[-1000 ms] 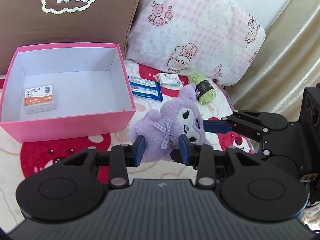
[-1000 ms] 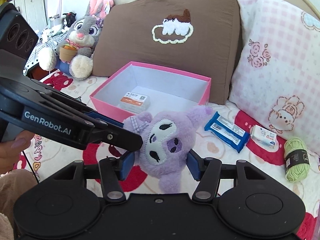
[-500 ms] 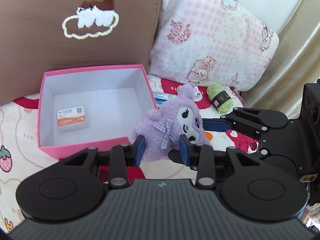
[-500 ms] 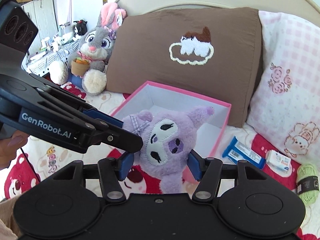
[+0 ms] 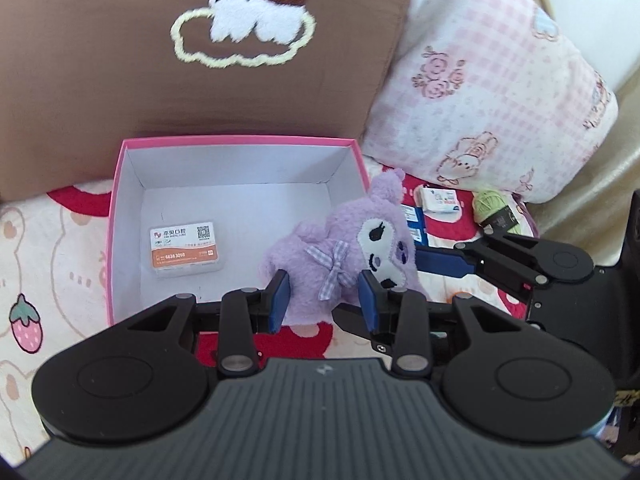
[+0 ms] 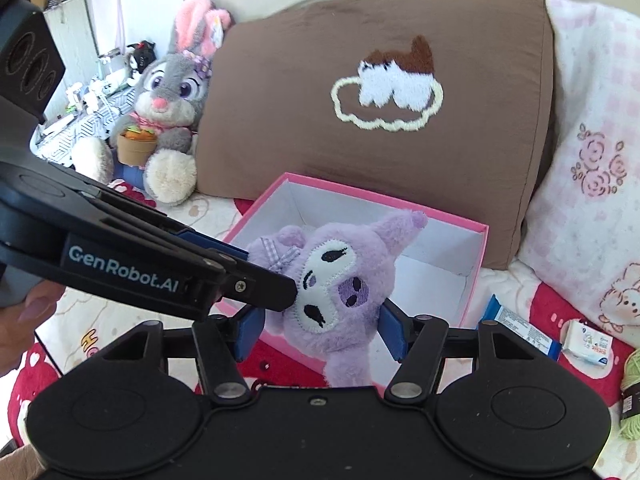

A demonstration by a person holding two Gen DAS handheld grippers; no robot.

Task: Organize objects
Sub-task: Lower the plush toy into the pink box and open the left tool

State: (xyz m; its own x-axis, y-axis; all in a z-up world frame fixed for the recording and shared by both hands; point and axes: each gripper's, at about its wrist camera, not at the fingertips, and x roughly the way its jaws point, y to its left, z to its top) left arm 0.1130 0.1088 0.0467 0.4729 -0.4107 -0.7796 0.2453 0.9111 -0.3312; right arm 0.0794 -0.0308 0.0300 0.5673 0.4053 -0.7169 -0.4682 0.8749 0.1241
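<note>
Two hand-held grippers, left [image 5: 324, 294] and right [image 6: 320, 326], both clamping purple plush [image 5: 340, 248] at frame centre beside pink box [image 5: 116, 216]; next, over the rim, then release.

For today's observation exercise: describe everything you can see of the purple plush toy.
The purple plush toy is fluffy, with a white stitched face, dark eyes, pointed ears and a lilac checked bow. It is held off the bedding, tilted, at the near right corner of the pink box. The left gripper clamps its body; the right gripper clamps its head. Its underside is hidden.
</note>
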